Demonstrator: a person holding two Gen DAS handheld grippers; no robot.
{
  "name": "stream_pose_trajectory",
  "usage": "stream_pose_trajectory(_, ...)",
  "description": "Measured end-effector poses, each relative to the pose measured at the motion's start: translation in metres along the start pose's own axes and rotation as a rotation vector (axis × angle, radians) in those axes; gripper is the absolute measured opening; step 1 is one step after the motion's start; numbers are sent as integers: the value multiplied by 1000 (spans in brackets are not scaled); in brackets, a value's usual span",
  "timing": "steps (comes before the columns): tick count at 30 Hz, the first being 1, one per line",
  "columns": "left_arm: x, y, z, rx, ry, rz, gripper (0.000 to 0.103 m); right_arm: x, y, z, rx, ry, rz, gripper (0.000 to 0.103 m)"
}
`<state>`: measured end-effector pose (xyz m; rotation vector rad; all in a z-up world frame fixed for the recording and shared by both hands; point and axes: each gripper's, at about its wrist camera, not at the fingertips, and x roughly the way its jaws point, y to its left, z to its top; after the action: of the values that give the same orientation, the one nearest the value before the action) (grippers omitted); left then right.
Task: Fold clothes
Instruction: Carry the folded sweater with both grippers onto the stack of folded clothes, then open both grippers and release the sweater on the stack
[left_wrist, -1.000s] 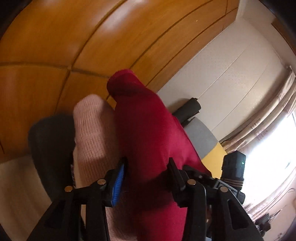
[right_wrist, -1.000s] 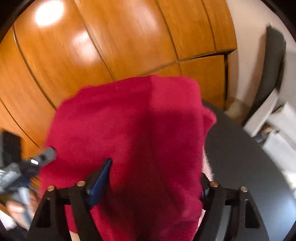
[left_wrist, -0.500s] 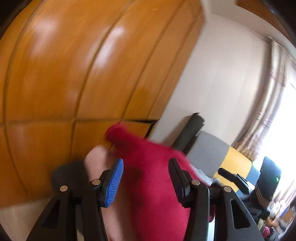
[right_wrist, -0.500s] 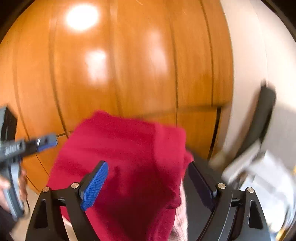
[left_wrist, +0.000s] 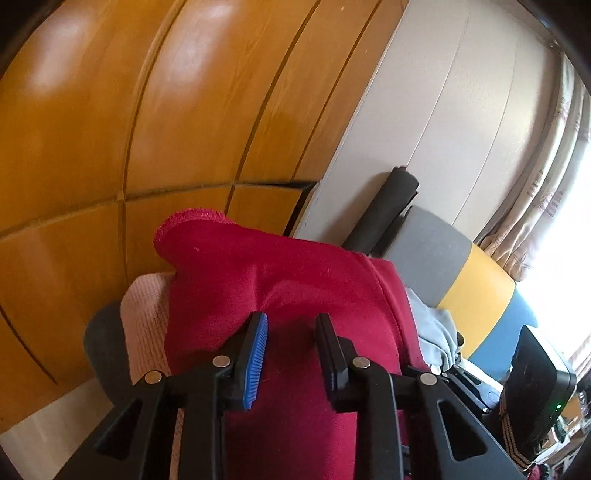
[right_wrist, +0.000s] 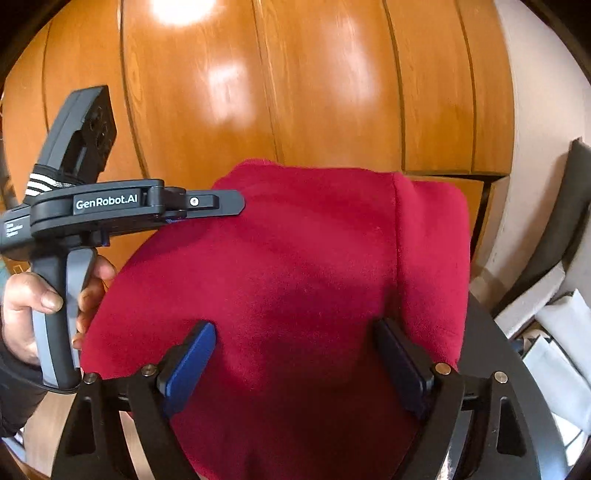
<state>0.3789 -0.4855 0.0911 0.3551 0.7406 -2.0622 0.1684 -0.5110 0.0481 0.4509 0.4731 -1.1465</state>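
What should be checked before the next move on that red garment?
1. Red garment lying on the round black table: ok.
2. Left gripper closing over red cloth, grip made: cannot tell.
3. Right gripper wide open, garment between its pads: ok.
4. Pink cloth under the red one, clear of the pinch: cannot tell.
5. Person's hand on the left gripper's handle: ok.

Round black table (right_wrist: 513, 373) carries pink knit cloth (left_wrist: 146, 314) (mostly covered), red garment (right_wrist: 295, 266) on top.
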Motion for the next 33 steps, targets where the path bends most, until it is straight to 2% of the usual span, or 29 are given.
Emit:
stream_pose_trajectory(1, -7, -1, 0, 6, -18, -4, 33, -2, 3, 1, -10, -3, -9, 89)
stream_pose_trajectory(3, -16, -6, 0, 21, -62, -3, 48, -6, 11, 7, -24, -8, -29, 89)
stream_pose_trajectory(4, -6, -18, 4, 33, -80, 13, 52, -11, 15, 9, -28, -13, -44, 90)
stream_pose_trajectory(5, 4, -30, 8, 44, -98, 30, 61, -16, 20, 10, -29, -20, -64, 91)
stream_pose_trajectory(6, -3, -40, 8, 67, -129, 66, 65, -22, 24, 11, -26, -35, -88, 91)
stream_pose_trajectory(8, -21, -53, 2, 105, -185, 136, 65, -35, 33, 15, -19, -70, -132, 91)
stream_pose_trajectory(11, -47, -66, -9, 156, -238, 248, 65, -57, 45, 20, -28, -123, -208, 102)
stream_pose_trajectory(12, -56, -72, -15, 168, -252, 313, 65, -61, 50, 18, -35, -130, -229, 103)
stream_pose_trajectory(14, -66, -79, -25, 181, -259, 385, 65, -68, 60, 14, -50, -143, -268, 103)
stream_pose_trajectory(16, -76, -82, -37, 180, -252, 421, 65, -72, 73, 8, -55, -152, -285, 103)
stream_pose_trajectory(21, -105, -92, -70, 211, -275, 429, 65, -82, 95, -7, -66, -165, -290, 103)
stream_pose_trajectory(25, -123, -93, -91, 221, -249, 359, 57, -92, 107, -22, -77, -179, -289, 103)
stream_pose_trajectory(30, -130, -87, -107, 165, -265, 429, 56, -94, 122, -36, -91, -210, -289, 103)
stream_pose_trajectory(33, -132, -80, -114, 112, -257, 418, 56, -93, 133, -42, -111, -221, -303, 103)
